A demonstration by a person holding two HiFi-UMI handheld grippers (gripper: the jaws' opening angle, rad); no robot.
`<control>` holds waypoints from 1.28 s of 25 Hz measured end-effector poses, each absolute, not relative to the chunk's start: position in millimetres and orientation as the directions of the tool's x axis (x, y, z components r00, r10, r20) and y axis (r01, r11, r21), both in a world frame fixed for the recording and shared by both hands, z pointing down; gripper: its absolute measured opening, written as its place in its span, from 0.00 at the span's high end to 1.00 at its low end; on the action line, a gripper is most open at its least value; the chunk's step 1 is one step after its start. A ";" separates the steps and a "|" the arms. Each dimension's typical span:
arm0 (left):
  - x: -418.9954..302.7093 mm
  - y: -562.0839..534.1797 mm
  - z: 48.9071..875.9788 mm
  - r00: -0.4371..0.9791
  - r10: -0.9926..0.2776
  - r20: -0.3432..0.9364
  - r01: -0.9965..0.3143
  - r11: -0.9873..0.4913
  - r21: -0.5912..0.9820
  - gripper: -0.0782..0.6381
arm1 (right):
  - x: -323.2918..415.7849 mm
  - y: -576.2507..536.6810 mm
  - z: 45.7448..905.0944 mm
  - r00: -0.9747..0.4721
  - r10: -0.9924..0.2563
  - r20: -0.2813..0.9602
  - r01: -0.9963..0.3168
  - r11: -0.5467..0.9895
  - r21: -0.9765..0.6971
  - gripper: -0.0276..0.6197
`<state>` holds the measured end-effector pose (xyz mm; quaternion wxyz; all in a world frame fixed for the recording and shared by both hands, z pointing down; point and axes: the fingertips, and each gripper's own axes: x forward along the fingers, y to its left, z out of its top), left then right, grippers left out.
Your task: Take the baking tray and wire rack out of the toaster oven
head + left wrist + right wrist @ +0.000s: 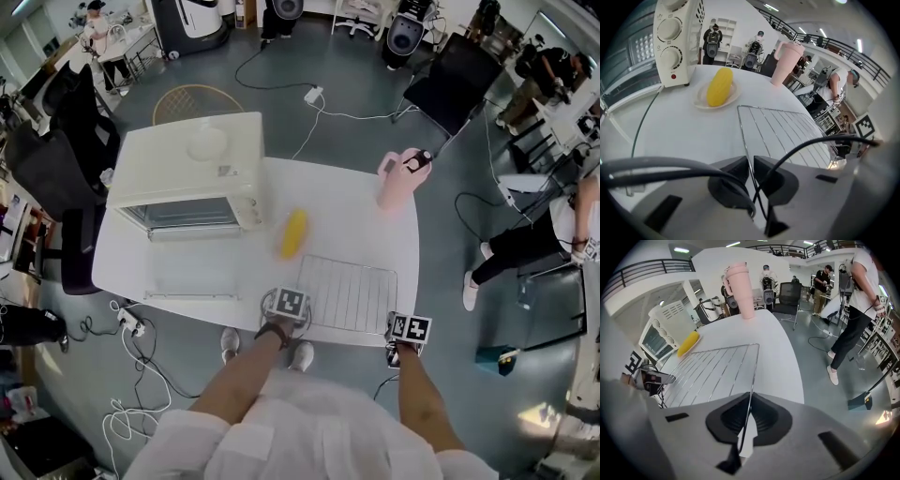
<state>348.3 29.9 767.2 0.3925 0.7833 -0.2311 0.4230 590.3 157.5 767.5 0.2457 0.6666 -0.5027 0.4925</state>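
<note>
The wire rack [349, 292] is level over the front right of the white table [347, 202]; I cannot tell if it rests on it. My left gripper [286, 305] is shut on the rack's near left corner, with the edge wire [749, 154] between its pads. My right gripper [409, 330] is shut on the near right corner, its pads closed on the rim wire [751, 390]. The cream toaster oven [187, 169] stands at the back left with its glass door [187, 296] folded down. No baking tray shows.
A yellow corn cob [293, 234] lies on a small white plate between the oven and the rack. A pink tumbler [396, 180] stands at the table's far right. Office chairs, floor cables and several people surround the table.
</note>
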 end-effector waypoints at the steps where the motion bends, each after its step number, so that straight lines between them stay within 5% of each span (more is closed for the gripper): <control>1: 348.4 32.0 768.5 0.537 -0.016 0.843 -0.692 -0.581 0.430 0.87 | 590.2 158.0 768.7 0.005 -0.424 0.906 -0.910 -0.378 -0.171 0.95; 3: 341.0 22.4 771.3 0.510 -0.052 0.859 -0.700 -0.606 0.379 0.87 | 589.9 161.6 770.7 0.005 -0.407 0.914 -0.910 -0.381 -0.165 0.94; 8: 346.1 39.1 768.3 0.520 0.028 0.854 -0.672 -0.603 0.430 0.67 | 588.8 166.1 769.9 0.003 -0.384 0.923 -0.920 -0.362 -0.148 0.84; 14: 329.6 -0.7 763.8 0.448 -0.138 0.883 -0.715 -0.648 0.262 0.67 | 587.9 147.3 756.5 0.000 -0.424 0.906 -0.931 -0.330 -0.154 0.84; 21: 327.8 -16.9 727.0 0.503 -0.221 0.835 -0.716 -0.648 0.260 0.68 | 569.8 130.3 733.7 -0.036 -0.486 0.873 -0.951 -0.252 -0.179 0.84; 32: 318.9 -27.4 677.6 0.590 -0.288 0.754 -0.687 -0.669 0.282 0.82 | 518.1 51.8 664.5 -0.107 -0.695 0.711 -0.954 -0.129 -0.270 0.87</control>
